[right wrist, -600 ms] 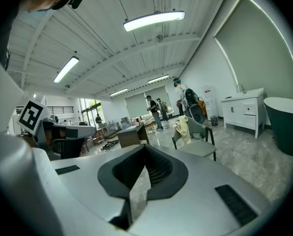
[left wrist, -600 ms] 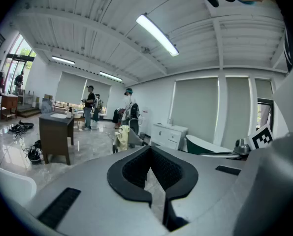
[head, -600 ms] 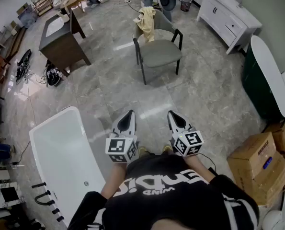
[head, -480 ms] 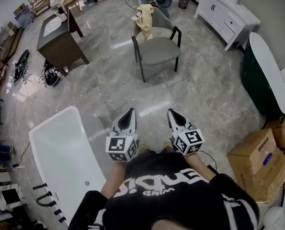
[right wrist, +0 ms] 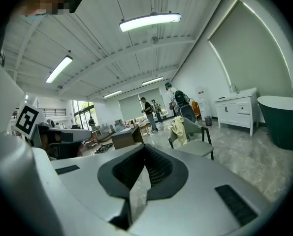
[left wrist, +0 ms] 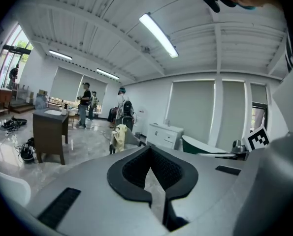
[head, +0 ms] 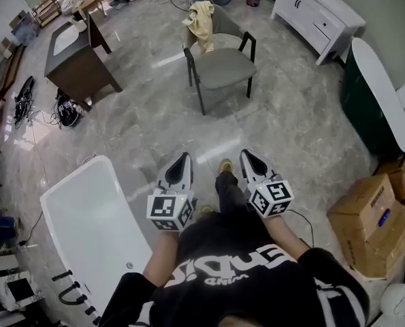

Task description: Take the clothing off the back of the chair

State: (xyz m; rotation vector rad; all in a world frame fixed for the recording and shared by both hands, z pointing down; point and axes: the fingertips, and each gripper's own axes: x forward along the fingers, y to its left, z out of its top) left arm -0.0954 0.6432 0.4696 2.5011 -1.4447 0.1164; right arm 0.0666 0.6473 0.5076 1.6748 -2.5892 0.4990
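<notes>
Yellow clothing (head: 202, 23) hangs on the back of the chair (head: 222, 69)

Large hall, set out like a bathroom-fittings showroom or store

A polished stone-look floor (head: 290, 135) is lit by strip lights (left wrist: 158, 35) on a ribbed white ceiling. A white bathtub (head: 93, 223), a dark green bathtub (head: 365, 107), a white vanity cabinet (head: 314, 16) and a dark washbasin unit (head: 76, 60) are stood about, and cardboard boxes (head: 369, 227) are stacked aside.
</notes>
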